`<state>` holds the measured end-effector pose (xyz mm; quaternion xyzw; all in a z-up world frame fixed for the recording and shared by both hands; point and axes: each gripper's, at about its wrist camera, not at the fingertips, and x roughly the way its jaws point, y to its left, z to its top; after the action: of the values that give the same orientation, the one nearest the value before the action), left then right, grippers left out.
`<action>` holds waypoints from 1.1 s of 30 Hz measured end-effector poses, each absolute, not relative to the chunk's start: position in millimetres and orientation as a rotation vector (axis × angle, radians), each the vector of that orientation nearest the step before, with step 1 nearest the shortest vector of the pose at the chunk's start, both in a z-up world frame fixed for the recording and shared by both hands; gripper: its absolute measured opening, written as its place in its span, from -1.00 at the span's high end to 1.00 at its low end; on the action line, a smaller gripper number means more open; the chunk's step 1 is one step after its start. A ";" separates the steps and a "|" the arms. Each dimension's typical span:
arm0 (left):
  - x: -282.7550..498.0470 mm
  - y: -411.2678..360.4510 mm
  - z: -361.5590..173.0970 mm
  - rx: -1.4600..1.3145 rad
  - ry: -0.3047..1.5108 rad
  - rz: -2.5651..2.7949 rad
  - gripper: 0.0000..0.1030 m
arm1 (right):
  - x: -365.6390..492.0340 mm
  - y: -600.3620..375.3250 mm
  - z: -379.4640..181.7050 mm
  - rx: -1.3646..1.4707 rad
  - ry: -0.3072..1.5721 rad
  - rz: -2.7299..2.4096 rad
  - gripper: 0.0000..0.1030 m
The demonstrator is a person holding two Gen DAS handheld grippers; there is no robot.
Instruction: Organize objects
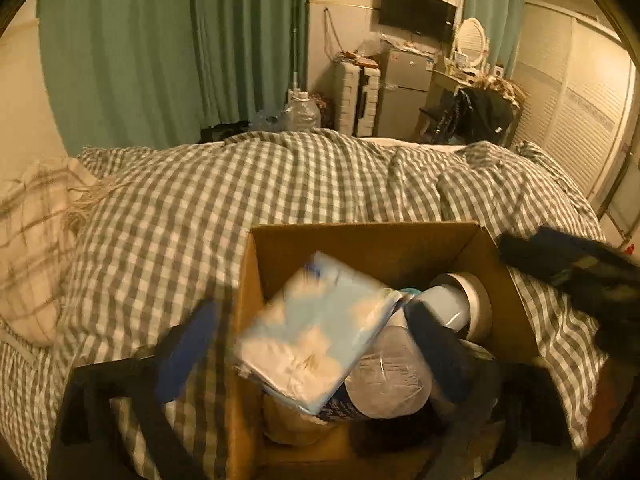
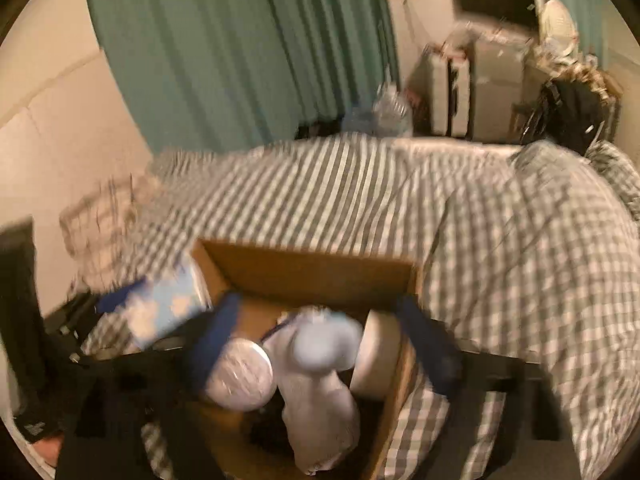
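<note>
A cream plaid blanket point(image 1: 36, 248) lies at the far left of the bed, beside the grey-and-white checked duvet point(image 1: 256, 188) that covers the rest of it. An open cardboard box point(image 1: 372, 244) sits on the duvet at the near edge.

In the left wrist view, the left tongs point(image 1: 308, 344) stand wide open, one blue-tipped finger outside the box's left wall and the other inside the box. Between them a light blue plastic-wrapped pack point(image 1: 316, 332) lies tilted across the box's left rim, resting on the things inside. Whether either finger actually touches the pack is hard to say through the blur. Under its right corner sits a clear round lid point(image 1: 390, 380) on a container, and further right a pale blue bottle point(image 1: 444, 304) leans against a roll of tape point(image 1: 478, 300) by the box's right wall.

In the right wrist view, which is badly smeared, the right tongs point(image 2: 324, 344) are spread open over the box point(image 2: 308, 272), holding nothing. Below them are the round lid point(image 2: 240, 372), the pale bottle point(image 2: 324, 344) lying on end toward the camera, and the tape roll point(image 2: 378, 352). The blue pack point(image 2: 168, 308) shows at the box's left edge.

Behind the bed hang green curtains point(image 1: 168, 48); to the right stand a small grey fridge point(image 1: 404, 92), a wall television point(image 1: 416, 12) and a white louvred wardrobe point(image 1: 576, 112).
</note>
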<state>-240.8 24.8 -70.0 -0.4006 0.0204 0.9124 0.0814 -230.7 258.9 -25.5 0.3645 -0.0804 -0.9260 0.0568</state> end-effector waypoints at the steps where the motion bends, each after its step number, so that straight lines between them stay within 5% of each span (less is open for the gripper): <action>1: -238.5 24.0 -65.8 -1.188 0.055 2.736 -1.00 | -224.0 262.3 -16.7 1.081 -0.238 -2.826 -0.74; 9: -202.0 14.7 -18.9 -1.127 0.032 2.773 -1.00 | -157.5 272.1 47.1 0.957 -0.161 -2.998 -0.99; 20: -102.2 5.1 71.0 -0.754 0.033 2.891 -1.00 | -59.6 261.5 96.9 0.797 -0.048 -3.173 -0.99; 33: -29.4 -3.6 38.8 -0.545 0.051 3.017 -1.00 | -3.8 240.0 50.8 0.697 -0.048 -3.208 -0.99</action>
<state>-29.4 -3.6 38.8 -0.1777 0.0165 0.9832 0.0379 -3.8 240.0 50.8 0.2117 -0.0146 -0.9747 -0.0709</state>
